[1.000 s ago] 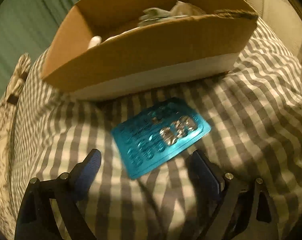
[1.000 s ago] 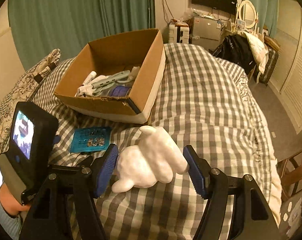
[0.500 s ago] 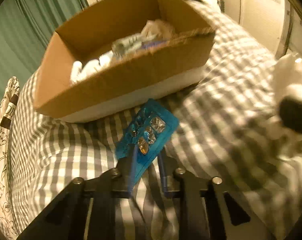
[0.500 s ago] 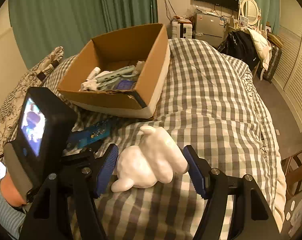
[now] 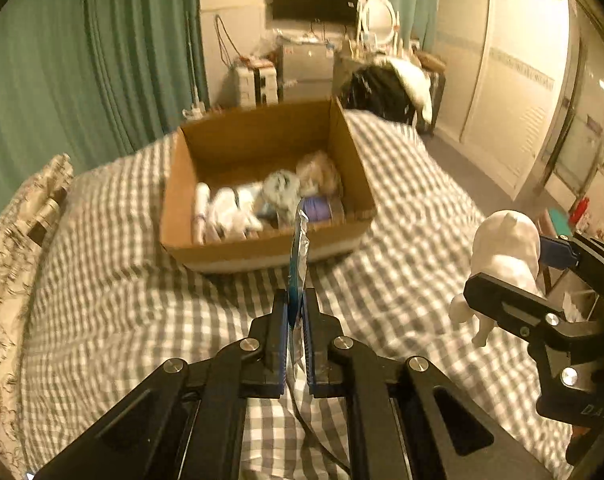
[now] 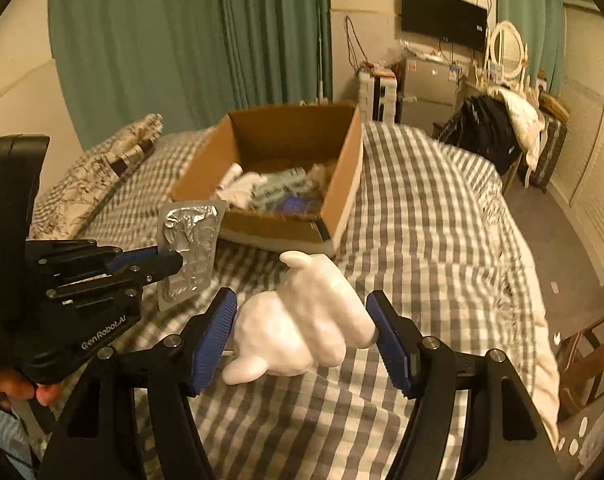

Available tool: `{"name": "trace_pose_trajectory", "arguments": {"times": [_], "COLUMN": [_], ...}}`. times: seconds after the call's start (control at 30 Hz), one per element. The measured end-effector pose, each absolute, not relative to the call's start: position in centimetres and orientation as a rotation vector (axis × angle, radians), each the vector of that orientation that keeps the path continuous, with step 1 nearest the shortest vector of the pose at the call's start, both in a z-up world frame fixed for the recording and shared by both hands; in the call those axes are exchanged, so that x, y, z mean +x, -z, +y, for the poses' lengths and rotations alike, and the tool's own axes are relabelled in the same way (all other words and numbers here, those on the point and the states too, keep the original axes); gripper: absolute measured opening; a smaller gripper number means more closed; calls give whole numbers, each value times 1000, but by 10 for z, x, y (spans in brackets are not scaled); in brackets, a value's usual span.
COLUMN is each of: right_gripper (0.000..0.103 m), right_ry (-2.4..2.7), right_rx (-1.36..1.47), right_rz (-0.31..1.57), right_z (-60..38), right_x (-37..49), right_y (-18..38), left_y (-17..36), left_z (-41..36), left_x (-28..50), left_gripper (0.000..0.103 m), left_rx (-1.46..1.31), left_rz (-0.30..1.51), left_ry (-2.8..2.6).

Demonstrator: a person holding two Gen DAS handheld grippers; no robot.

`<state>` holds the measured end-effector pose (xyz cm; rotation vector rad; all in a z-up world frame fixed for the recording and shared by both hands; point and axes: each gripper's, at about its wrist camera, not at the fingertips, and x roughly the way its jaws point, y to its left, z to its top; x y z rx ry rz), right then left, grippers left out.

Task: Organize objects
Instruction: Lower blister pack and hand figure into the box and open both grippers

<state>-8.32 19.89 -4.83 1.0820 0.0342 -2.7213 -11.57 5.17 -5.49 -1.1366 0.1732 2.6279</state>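
My left gripper (image 5: 296, 312) is shut on a blue and silver blister pack (image 5: 298, 252), held edge-on above the checked bed, in front of the cardboard box (image 5: 262, 248). In the right wrist view the pack's foil side (image 6: 190, 248) shows in the left gripper (image 6: 170, 260). My right gripper (image 6: 302, 328) is shut on a white animal figurine (image 6: 302, 320), held above the bed to the right of the box (image 6: 342, 200). The figurine also shows in the left wrist view (image 5: 506, 252). The box holds several white and blue items.
A checked bedspread (image 5: 414, 208) covers the bed. A patterned pillow (image 6: 98, 172) lies at the left. Green curtains (image 6: 182, 40) hang behind. A chair with dark clothes (image 6: 490, 132), a cabinet and a wall TV stand beyond the bed's far end.
My left gripper closed on the blister pack and lifted it off the bed, turning it edge-on. The right gripper kept its hold on the figurine and rose slightly.
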Motion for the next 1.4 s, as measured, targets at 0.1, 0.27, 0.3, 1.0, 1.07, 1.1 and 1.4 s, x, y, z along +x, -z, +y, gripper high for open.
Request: {"name": "trace_pose_trajectory", "arguments": {"times": [0.1,0.27,0.3,1.0,1.07,1.1,1.4], "right_gripper": [67,67,67,67,67,67,67], "right_ry": [2727,2748,2750,2766,2767,2768,2788], "right_rx": [998,864,847,892,914,926,929], "right_rz": [61,85,91,76,77,82,78], "right_z": [194,187,185,164,165,165,162], "right_x": [-79,-94,-99,-290,-301,-308,-331], "right_y": [22,-26,-32,-7,6,13,53], "left_y": [26,-14,-20,32,49,56,91], "left_z": [43,34,33,33,32,32,28], "left_x": [-116,-128,-132,-296,-306,-310,-325], "left_gripper": [6,6,6,6,6,6,9], "left_rx": [-1073,-965,-948,-1038,-1069,-1083,-1139], "left_rz": [120,77,76,-3,-7,-10,-41], "left_ry": [-2663,-2712,-2725,-2697,-2684,-2676,-2650]}}
